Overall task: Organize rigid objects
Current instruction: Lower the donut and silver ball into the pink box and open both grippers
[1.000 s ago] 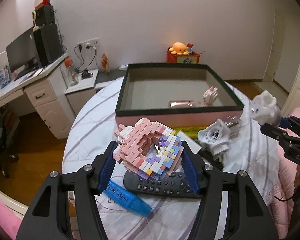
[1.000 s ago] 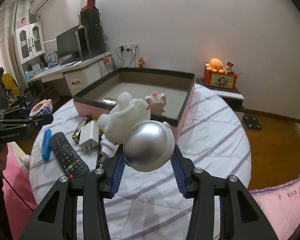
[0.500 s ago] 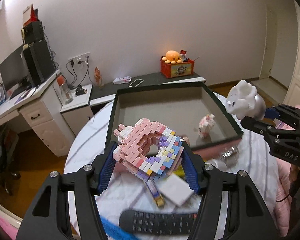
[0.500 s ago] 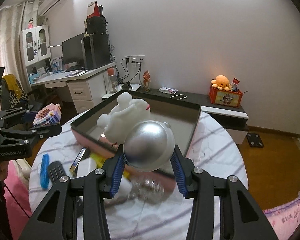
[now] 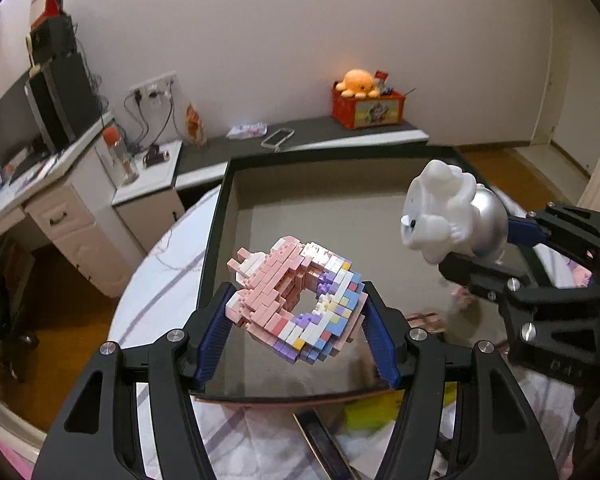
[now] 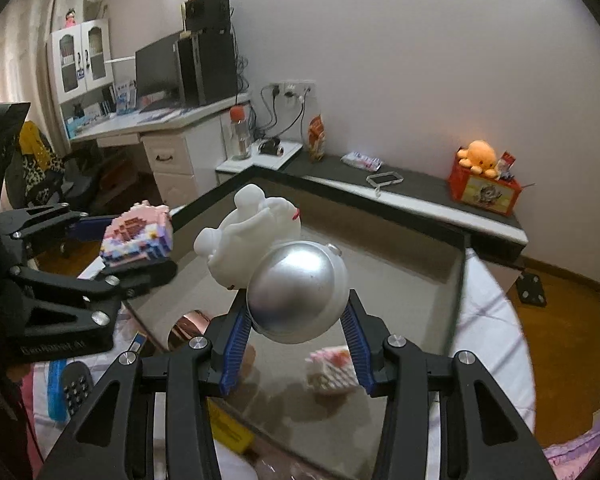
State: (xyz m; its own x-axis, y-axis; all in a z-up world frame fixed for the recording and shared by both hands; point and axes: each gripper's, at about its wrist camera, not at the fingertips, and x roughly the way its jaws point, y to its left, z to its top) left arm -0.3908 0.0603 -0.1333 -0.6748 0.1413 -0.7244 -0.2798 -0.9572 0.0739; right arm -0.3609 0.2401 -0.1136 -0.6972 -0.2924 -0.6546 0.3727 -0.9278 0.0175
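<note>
Round desk point(image 5: 160, 264) with a striped white cloth fills the lower half of both views; on it stands a large shallow box point(image 5: 216, 240), dark-rimmed with a pale floor, occupying the centre of each frame. Left gripper point(image 5: 298, 316), bottom centre of the left view and at the left edge of the right view point(image 6: 140, 256), has its jaws pinching a brick model point(image 5: 296, 300) in pink, white, purple and blue, held in the air above the near part of the box. Right gripper point(image 6: 296, 320), bottom centre of the right view and at the right edge of the left view point(image 5: 484, 248), has its jaws pinching the silver dome of a white figure point(image 6: 252, 240), also held above the box. On the box floor, lower centre right of the right view, lies a small pink-and-white toy point(image 6: 332, 368), blurred; at lower left sits a copper-coloured round item point(image 6: 190, 328) that is partly hidden. Outside the box, at lower left of the right view, lie a black remote point(image 6: 74, 388) and a blue marker point(image 6: 54, 392) side by side on the cloth. An orange plush point(image 5: 358, 84) tops a red box on the shelf at upper right.
</note>
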